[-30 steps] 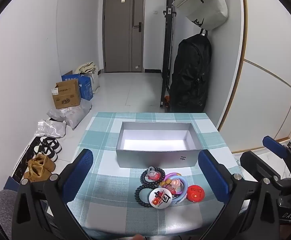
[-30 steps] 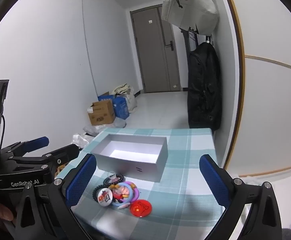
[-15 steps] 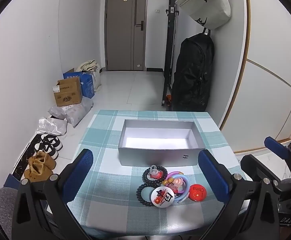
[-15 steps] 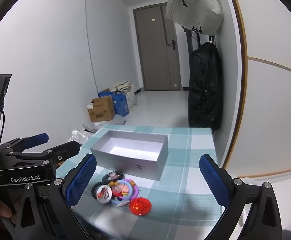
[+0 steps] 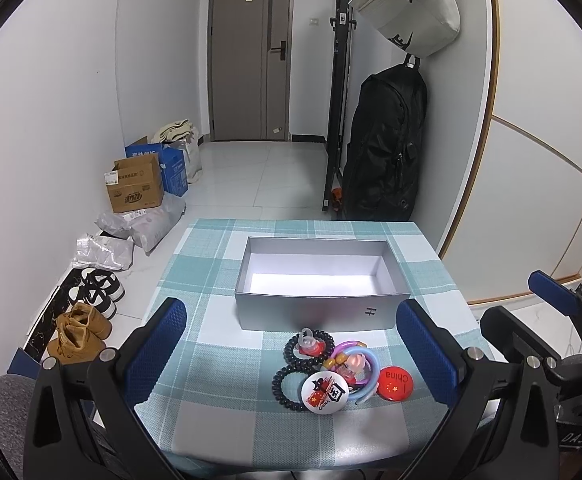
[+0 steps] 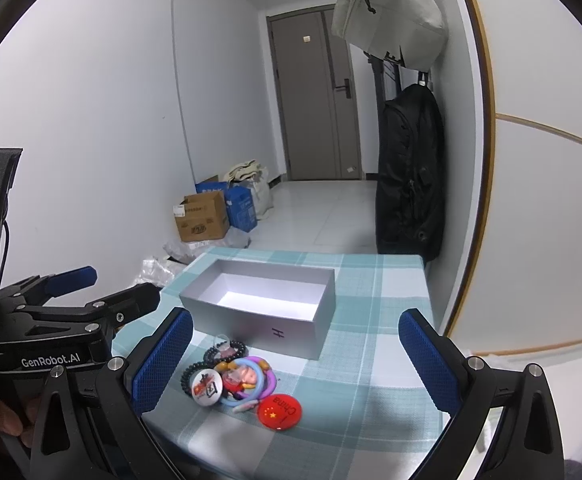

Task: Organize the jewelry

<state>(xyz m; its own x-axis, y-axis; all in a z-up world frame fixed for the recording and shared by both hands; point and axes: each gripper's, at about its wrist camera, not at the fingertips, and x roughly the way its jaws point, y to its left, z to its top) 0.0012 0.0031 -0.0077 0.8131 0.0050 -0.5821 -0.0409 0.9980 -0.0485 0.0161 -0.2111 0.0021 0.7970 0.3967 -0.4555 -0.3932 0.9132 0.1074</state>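
Note:
An open silver box [image 5: 319,307] [image 6: 251,322] stands empty on the checked tablecloth [image 5: 211,344]. In front of it lies a small heap: black bead bracelets [image 5: 291,360], a white pin badge [image 5: 323,393] [image 6: 207,387], a red China badge [image 5: 395,383] [image 6: 279,411], and purple and blue rings with small charms [image 5: 353,362] [image 6: 251,378]. My left gripper [image 5: 293,354] is open and empty, held above the table's near edge with the heap between its fingers in view. My right gripper [image 6: 297,360] is open and empty, to the right of the left one.
The table's near edge [image 5: 291,466] is close below both grippers. On the floor at the left are shoes [image 5: 87,320], bags and cardboard boxes [image 5: 135,192]. A black backpack [image 5: 387,148] and a grey bag [image 5: 407,4] hang at the right wall.
Both grippers have drawn back and up a little from the table, so the box and heap look slightly farther off. Both stay open and nothing on the table has moved.

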